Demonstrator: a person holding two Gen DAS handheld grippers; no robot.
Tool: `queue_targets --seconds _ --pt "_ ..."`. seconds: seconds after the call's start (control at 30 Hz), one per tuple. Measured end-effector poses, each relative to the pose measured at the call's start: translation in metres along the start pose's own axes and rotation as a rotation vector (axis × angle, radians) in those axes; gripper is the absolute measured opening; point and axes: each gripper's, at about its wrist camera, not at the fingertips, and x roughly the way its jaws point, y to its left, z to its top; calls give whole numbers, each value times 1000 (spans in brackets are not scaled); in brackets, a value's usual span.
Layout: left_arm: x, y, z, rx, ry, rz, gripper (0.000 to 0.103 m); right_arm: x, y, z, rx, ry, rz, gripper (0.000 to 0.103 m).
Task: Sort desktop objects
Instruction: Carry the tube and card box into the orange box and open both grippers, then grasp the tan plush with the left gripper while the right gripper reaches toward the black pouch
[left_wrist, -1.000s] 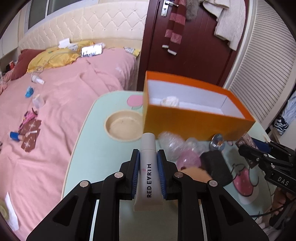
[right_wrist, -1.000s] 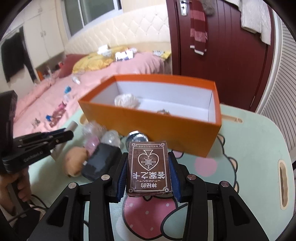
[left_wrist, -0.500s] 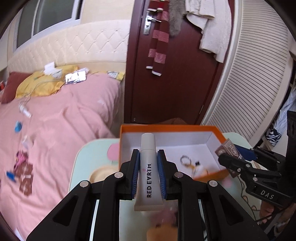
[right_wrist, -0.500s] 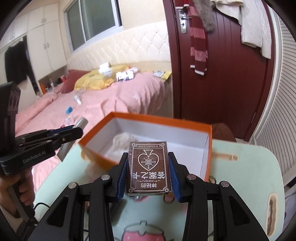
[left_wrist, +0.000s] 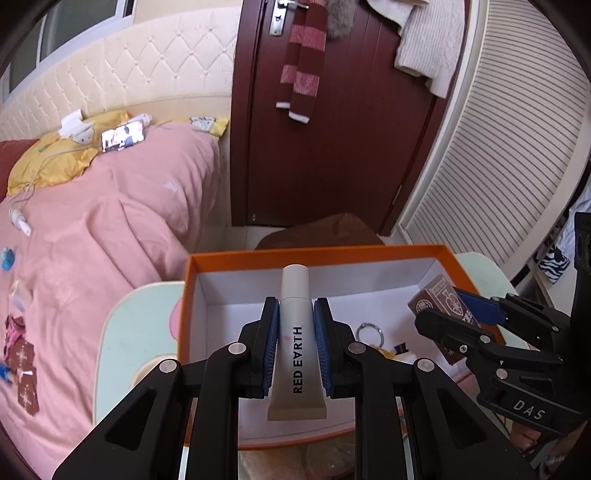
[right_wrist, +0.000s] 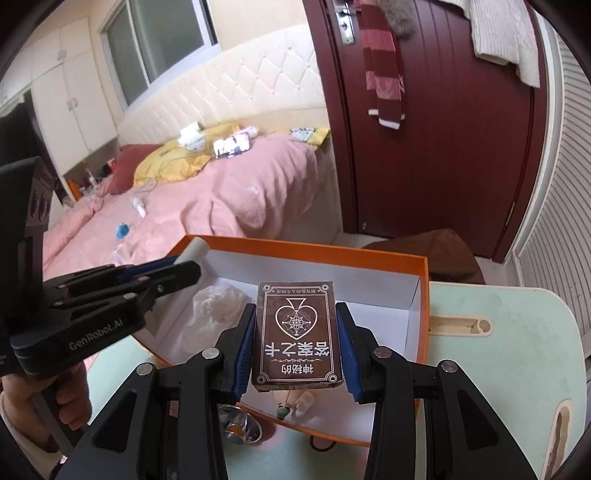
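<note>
Cream plastic cosmetic tube, light and squashy, sits clenched mid-body in the left gripper over the orange cardboard box; right gripper grasps a stiff brown card pack (edges best).

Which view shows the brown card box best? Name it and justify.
The right wrist view: the brown card box faces the camera, printed face fully visible between the right gripper pads. The left wrist view shows it small, angled and partly hidden.
</note>
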Motion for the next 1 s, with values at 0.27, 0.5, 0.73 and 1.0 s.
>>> queue_targets --seconds 0.27,0.5,0.73,1.0 --pt "7 6 -5 -42 32 -7 36 8 -6 -2 21 11 6 44" --pt "-4 1 -7 -5 4 42 69 3 -3 -5 19 -1 1 56" --pt "-32 0 -11 -22 -7 31 69 -9 2 -8 -6 -7 -14 56" --pt "-70 0 -44 -64 23 48 69 -40 15 -31 -19 16 6 56"
